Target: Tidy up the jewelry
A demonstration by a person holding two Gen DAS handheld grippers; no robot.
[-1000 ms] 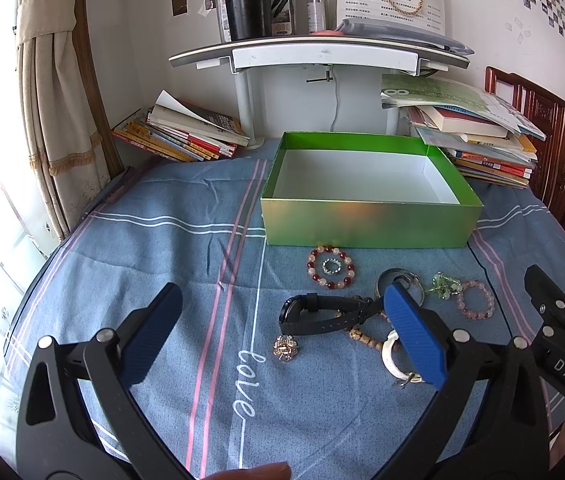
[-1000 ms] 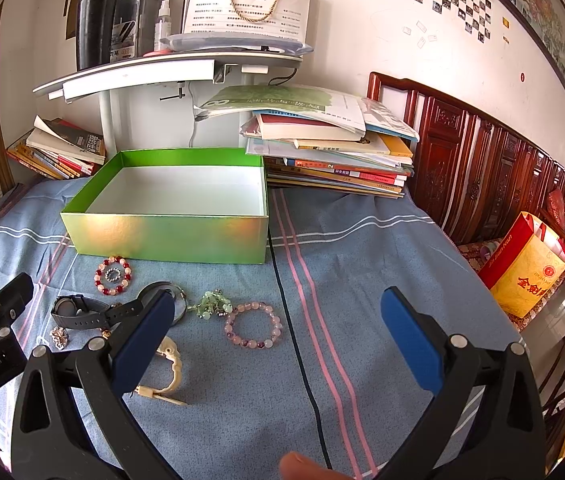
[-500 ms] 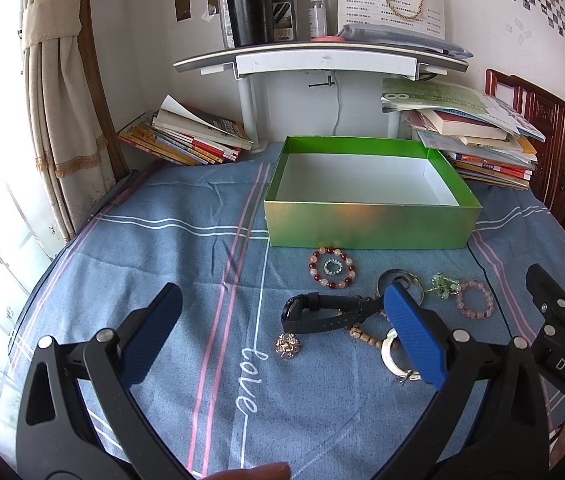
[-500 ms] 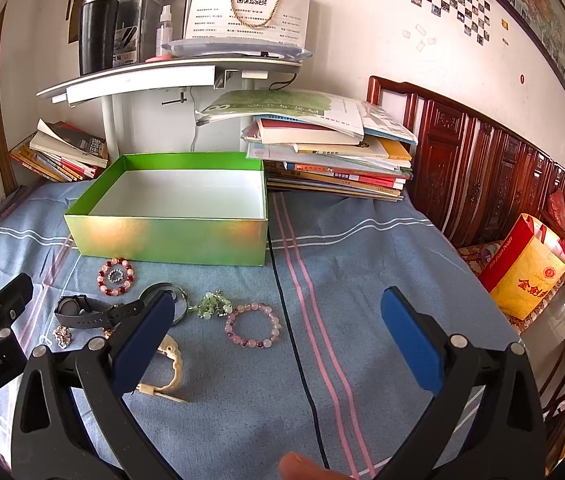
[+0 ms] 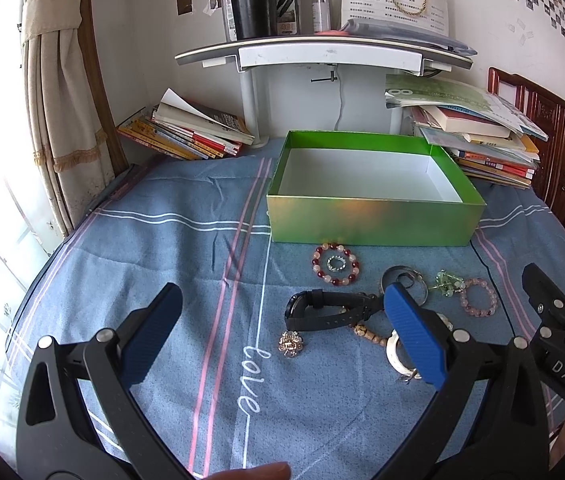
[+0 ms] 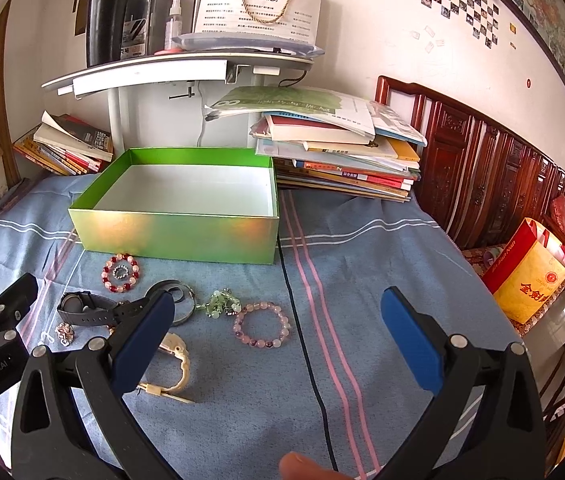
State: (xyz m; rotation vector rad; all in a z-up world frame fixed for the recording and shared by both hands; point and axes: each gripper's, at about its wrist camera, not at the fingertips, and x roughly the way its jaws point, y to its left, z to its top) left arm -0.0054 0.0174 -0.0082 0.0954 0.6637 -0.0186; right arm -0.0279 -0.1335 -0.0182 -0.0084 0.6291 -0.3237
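Underneath both grippers spreads a blue striped cloth (image 5: 186, 248), and straight ahead of them on it sits an open green box (image 5: 374, 222) with a bare white floor. Stacks of books (image 6: 342, 152) lie beyond the box, ahead of the right gripper. Both tools hover above the cloth with nothing held: the left gripper (image 5: 282, 336) has its blue pads spread wide, and the right gripper (image 6: 276, 338) is likewise released, jaws far apart. All the jewelry lies loose between the box and the grippers. A black watch (image 5: 328, 310) rests just ahead of the left gripper's right pad, a silver bangle (image 5: 402, 280) beyond it. A pink bead bracelet (image 6: 262, 324) sits between the right gripper's pads, touching a pale green charm (image 6: 222, 302). Nearer the box, a red-and-white bead bracelet (image 5: 335, 263) encircles a small ring (image 5: 336, 263). A cream-coloured bangle (image 6: 176, 368) lies beside the right gripper's left pad, and a small gold brooch (image 5: 290, 344) lies between the left gripper's pads.
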